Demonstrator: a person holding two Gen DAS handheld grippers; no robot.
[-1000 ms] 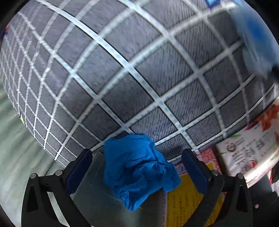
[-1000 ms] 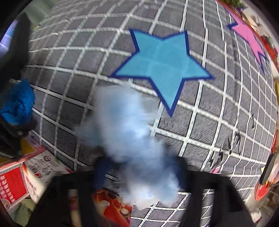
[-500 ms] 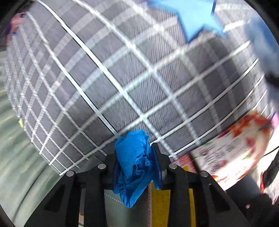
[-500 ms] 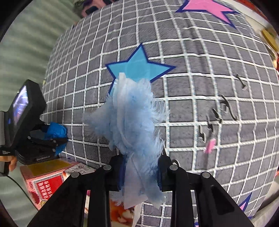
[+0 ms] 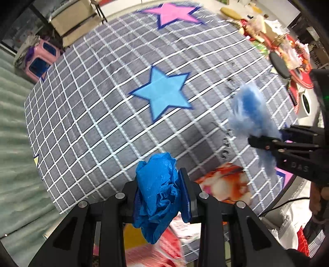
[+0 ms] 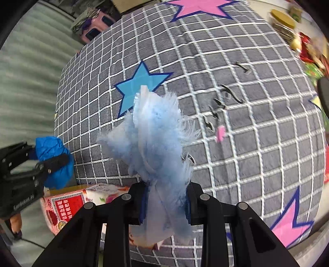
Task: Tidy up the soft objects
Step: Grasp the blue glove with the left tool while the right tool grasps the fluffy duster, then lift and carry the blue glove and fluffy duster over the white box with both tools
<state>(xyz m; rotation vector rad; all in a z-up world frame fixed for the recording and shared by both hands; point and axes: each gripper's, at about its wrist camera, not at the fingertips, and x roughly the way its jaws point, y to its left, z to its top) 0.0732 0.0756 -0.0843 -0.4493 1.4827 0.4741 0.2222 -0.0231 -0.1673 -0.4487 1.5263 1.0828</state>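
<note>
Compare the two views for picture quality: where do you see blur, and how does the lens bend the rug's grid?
Left wrist view: the boxes near the bottom are smeared, the dark blue cloth stays crisp, and the rug grid bulges. Right wrist view: the pale fluffy cloth is sharp, clutter at the top right is smeared, and the grid bulges likewise.

1. Grey rug (image 5: 98,115) with white grid lines; blue star (image 5: 162,94) at centre, pink star (image 5: 174,14) at far edge.
2. Pale green ribbed floor (image 5: 14,127) left of rug.
3. Pink stool (image 5: 41,59) and cardboard box (image 5: 72,20) past far-left corner.
4. Cluttered red tray (image 5: 296,67) at right.
</note>
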